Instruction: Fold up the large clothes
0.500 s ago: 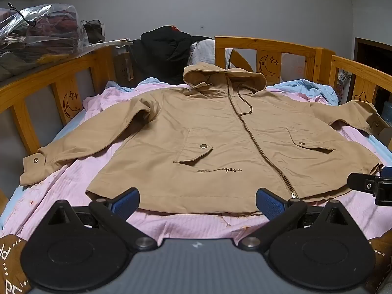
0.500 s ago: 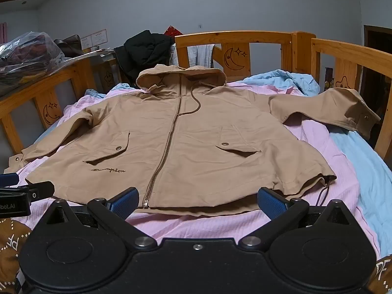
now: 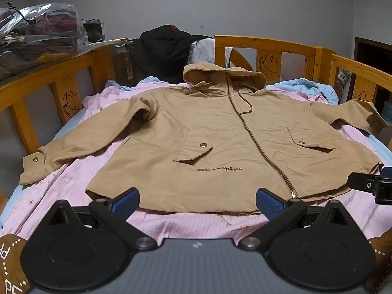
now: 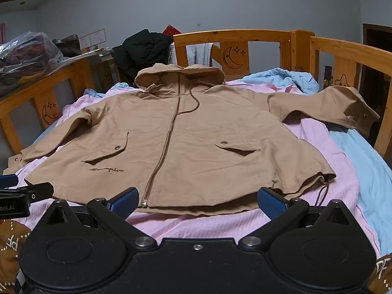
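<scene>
Tan cotton fills the scene: the jacket (image 3: pixel 215 142) lies face up and zipped on a pink sheet (image 3: pixel 196 223), spread across a wooden-railed bed (image 4: pixel 235 39), hood (image 4: pixel 180 74) toward the headboard and hem toward the cameras. No fold looks started yet, so I judge the step in hand to be the first one, bringing a sleeve in over the body.

Both sleeves are spread wide. The wearer's right sleeve (image 3: pixel 80 144) runs out flat toward the rail on the left gripper's side; the other sleeve (image 4: pixel 325 105) reaches toward the far rail, its cuff lifted and drooping over a blue sheet (image 4: pixel 362 161).

The left gripper (image 3: pixel 196 202) hovers just short of the hem with its jaws spread wide and nothing between the blue pads (image 3: pixel 126 202). The right gripper (image 4: pixel 197 202) does likewise, jaws wide and empty, near the zip end (image 4: pixel 145 199).

To do the fold well, each gripper probably should travel out to its own cuff, pinch both fabric layers there, and lay the sleeve straight across the chest so the shoulder crease runs parallel to the zip. The cloth looks light and creases easily, so a low drag may bunch it; lifting clear first seems safer. The hem cord (image 4: pixel 322 191) dangling at the corner could snag a finger.
</scene>
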`<move>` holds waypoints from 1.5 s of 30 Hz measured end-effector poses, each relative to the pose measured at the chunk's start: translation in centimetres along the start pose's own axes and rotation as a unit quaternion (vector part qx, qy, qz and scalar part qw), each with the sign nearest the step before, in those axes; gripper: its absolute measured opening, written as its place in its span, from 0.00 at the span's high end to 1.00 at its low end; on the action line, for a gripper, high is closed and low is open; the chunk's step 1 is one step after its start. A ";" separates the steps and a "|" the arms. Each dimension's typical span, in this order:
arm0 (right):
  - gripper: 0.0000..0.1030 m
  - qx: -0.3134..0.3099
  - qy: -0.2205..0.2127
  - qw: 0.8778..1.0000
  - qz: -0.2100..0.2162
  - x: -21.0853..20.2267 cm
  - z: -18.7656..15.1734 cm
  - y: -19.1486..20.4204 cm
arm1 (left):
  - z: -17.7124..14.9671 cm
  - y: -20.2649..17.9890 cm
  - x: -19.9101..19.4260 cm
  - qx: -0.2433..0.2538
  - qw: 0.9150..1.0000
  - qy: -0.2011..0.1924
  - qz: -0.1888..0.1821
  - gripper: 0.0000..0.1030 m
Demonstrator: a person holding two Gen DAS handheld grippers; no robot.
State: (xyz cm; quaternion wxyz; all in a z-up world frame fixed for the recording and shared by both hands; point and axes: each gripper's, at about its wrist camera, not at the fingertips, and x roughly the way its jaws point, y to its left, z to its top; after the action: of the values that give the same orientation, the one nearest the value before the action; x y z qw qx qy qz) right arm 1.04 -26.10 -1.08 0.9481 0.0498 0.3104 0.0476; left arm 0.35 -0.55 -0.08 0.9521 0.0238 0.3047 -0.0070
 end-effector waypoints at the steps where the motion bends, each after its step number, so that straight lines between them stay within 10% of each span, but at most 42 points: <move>1: 0.00 0.000 0.000 1.000 0.000 0.0 0.0 0.0 | 0.0 0.0 0.0 0.000 1.000 0.000 0.000 0.01; 22: 0.00 0.014 0.046 0.998 -0.027 1.3 0.2 -0.1 | -1.1 -0.7 2.5 0.030 0.997 0.070 0.001 0.01; 31: 0.00 0.052 0.084 0.994 -0.038 2.8 3.3 -2.7 | 5.1 0.5 4.8 0.035 0.991 0.125 0.003 0.01; 38: 0.00 0.067 0.011 0.996 -0.055 3.2 7.3 -6.9 | 12.1 -2.4 5.9 0.072 0.989 0.125 0.019 0.01; 45: 0.00 0.075 -0.070 0.984 -0.145 4.7 10.1 -14.4 | 14.6 -5.6 10.1 0.035 0.990 0.125 -0.062 0.01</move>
State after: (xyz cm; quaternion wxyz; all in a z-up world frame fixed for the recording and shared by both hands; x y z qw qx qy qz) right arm 11.65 -40.40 2.49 0.9579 0.0786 0.2498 -0.1175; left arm 16.87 -6.85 5.72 0.9027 0.0388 0.4221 -0.0734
